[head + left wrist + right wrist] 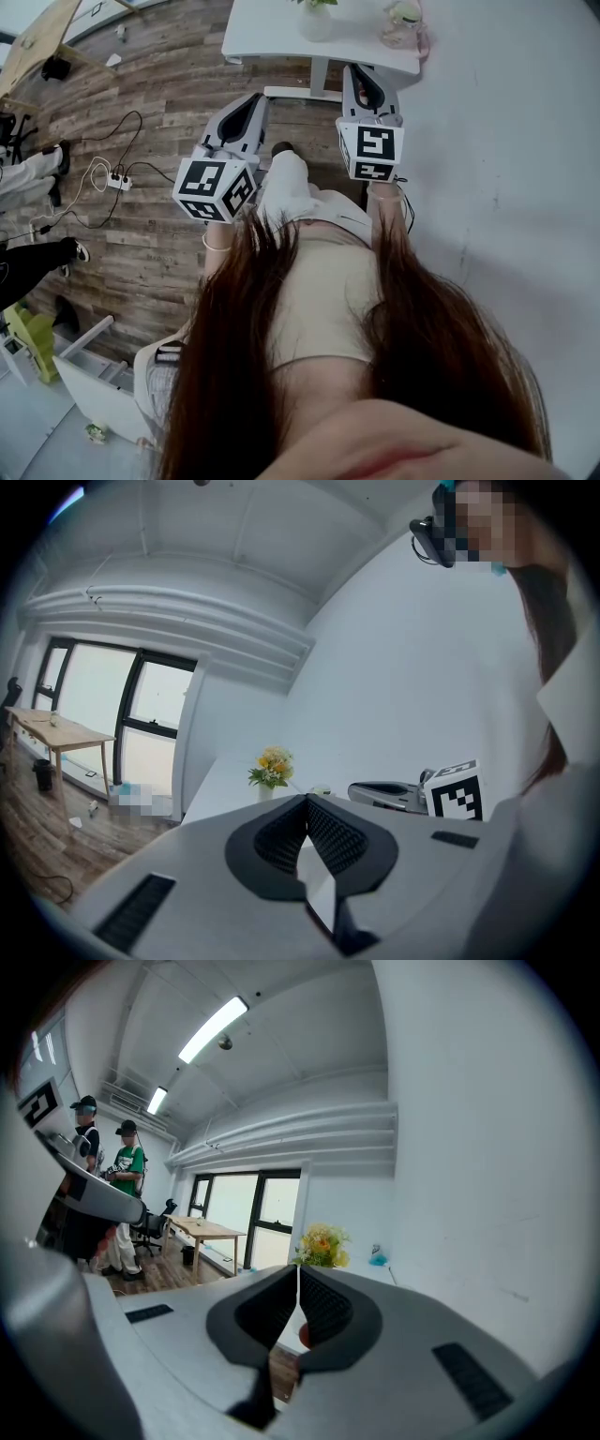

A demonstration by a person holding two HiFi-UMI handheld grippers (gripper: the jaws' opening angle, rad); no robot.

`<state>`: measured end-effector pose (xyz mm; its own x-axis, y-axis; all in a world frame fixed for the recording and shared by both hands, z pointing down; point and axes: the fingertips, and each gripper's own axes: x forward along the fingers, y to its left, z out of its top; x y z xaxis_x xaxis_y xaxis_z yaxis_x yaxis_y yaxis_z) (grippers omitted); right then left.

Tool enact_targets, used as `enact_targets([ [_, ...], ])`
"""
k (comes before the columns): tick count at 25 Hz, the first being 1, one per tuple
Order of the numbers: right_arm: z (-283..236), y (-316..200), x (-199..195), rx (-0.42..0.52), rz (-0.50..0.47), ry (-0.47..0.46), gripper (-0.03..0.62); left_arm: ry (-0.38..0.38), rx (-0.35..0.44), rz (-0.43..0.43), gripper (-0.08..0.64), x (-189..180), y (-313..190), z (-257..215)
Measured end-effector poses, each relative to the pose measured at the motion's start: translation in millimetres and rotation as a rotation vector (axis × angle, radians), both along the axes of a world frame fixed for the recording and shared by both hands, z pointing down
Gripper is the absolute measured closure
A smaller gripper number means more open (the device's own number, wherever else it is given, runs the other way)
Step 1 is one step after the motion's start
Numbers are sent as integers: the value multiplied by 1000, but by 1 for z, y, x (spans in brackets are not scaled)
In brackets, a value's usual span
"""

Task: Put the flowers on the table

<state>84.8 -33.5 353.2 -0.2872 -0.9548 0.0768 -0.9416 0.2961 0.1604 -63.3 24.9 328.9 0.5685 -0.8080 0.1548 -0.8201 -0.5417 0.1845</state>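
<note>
- Our left gripper (307,801) is clenched: the jaws meet at the tips with nothing between them.
- Our right gripper (298,1271) is clenched too, jaws together and empty. It is near the left one, and both point the same way ahead of us.
- Ahead of both grippers we see the white counter (272,37), set against a white wall.
- The flowers (273,764) are yellow and orange with green leaves. They stand upright in a small white vase (316,22) on the counter, well apart from either gripper.
- A pinkish thing (409,24) sits on the counter near the vase; we cannot tell what it is.
- To our left the wooden floor (141,234) carries a power strip (117,181) with cables trailing from it.
- Farther off, a wooden table (214,1232) stands by the window.
- Two people (128,1176) stand at the left of the right gripper view.
</note>
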Motion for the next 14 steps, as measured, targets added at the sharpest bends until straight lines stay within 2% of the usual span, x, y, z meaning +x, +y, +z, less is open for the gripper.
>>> enact_targets([
  [14,4,-12,-3,0,2,10,561,-1,-23,17,555,-1,-12,9],
])
